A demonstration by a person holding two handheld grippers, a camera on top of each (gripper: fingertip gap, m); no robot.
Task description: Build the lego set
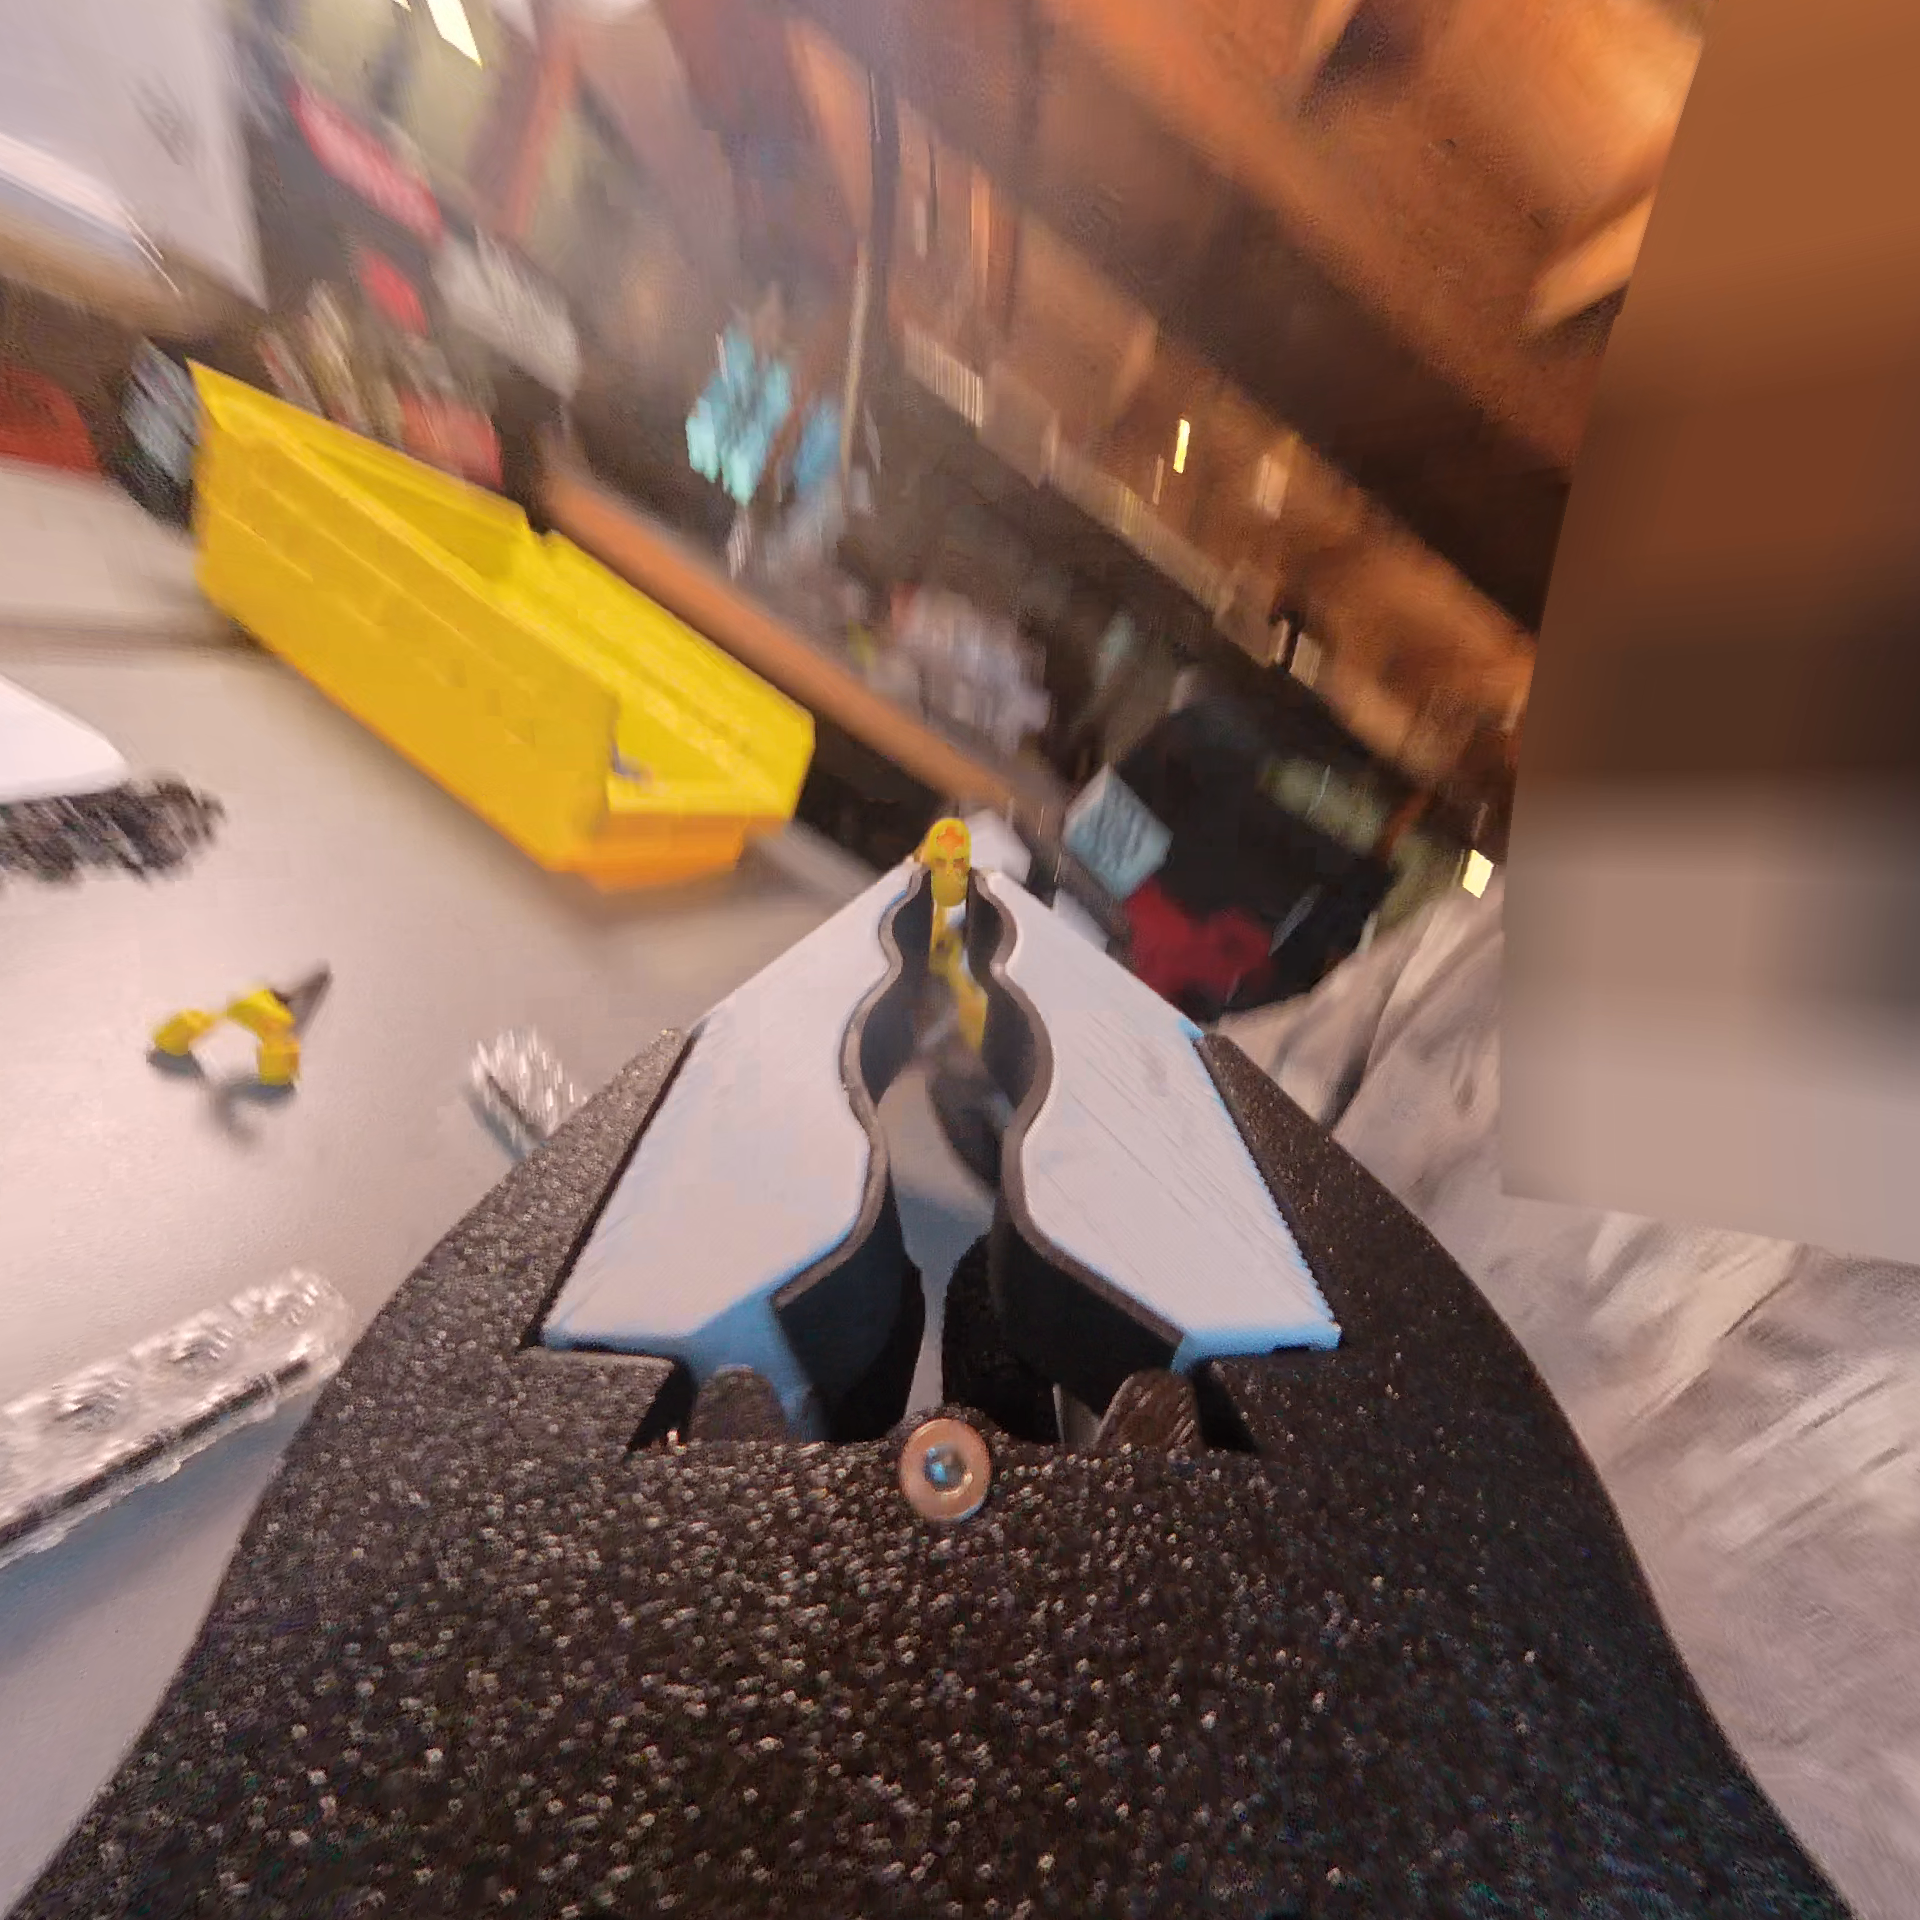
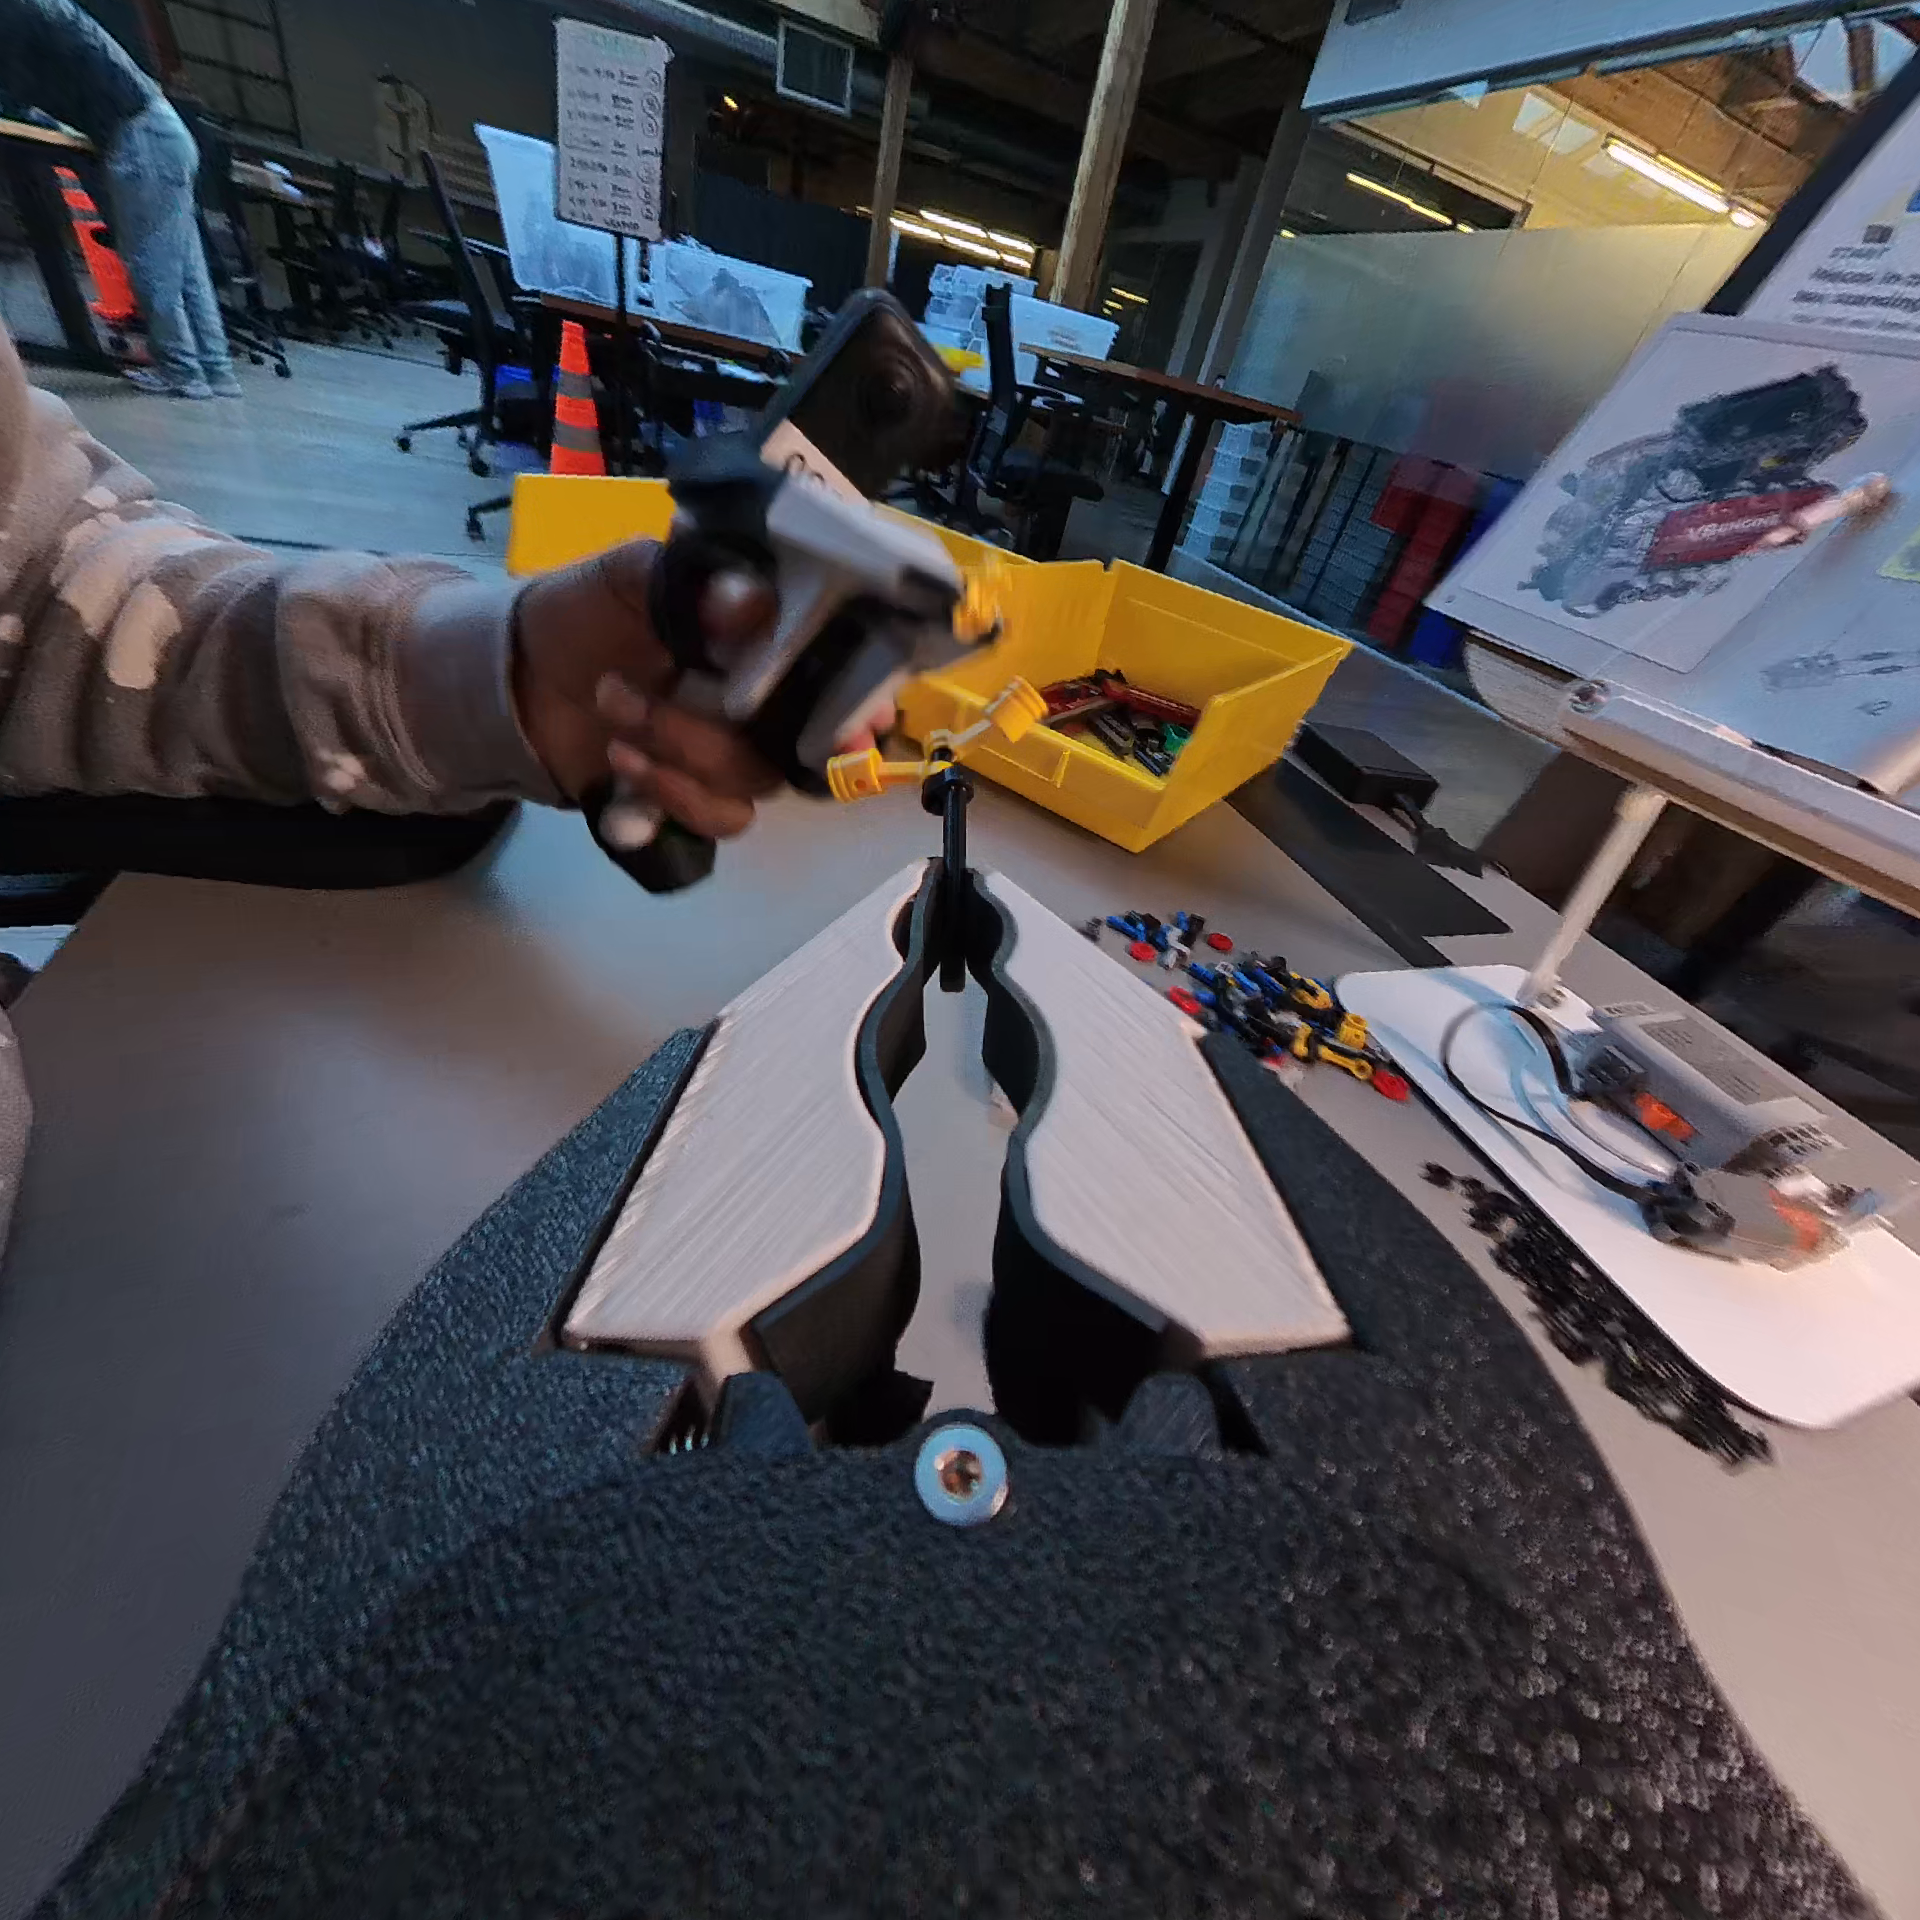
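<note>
My left gripper [image 1: 951,883] is shut on a small yellow piston piece [image 1: 948,847] that sticks out past the fingertips; the view is blurred by motion. My right gripper [image 2: 954,883] is shut on a thin black axle [image 2: 951,831] held upright, with two yellow piston pieces [image 2: 1013,712] fanned out at its top. In the right wrist view the left gripper [image 2: 971,613], held by a hand, sits just above and left of that axle with its yellow piece at its tip. Another yellow piston assembly [image 1: 244,1029] lies on the grey table [image 1: 343,883].
A yellow bin [image 2: 1195,665] with red and dark parts stands behind the axle; it also shows in the left wrist view [image 1: 468,634]. A heap of small coloured parts [image 2: 1257,997], a white stand base [image 2: 1558,1195] with a grey battery box, and an instruction sheet [image 2: 1714,488] lie right. Clear strips [image 1: 156,1382] lie left. Left tips to right tips: about 6 cm.
</note>
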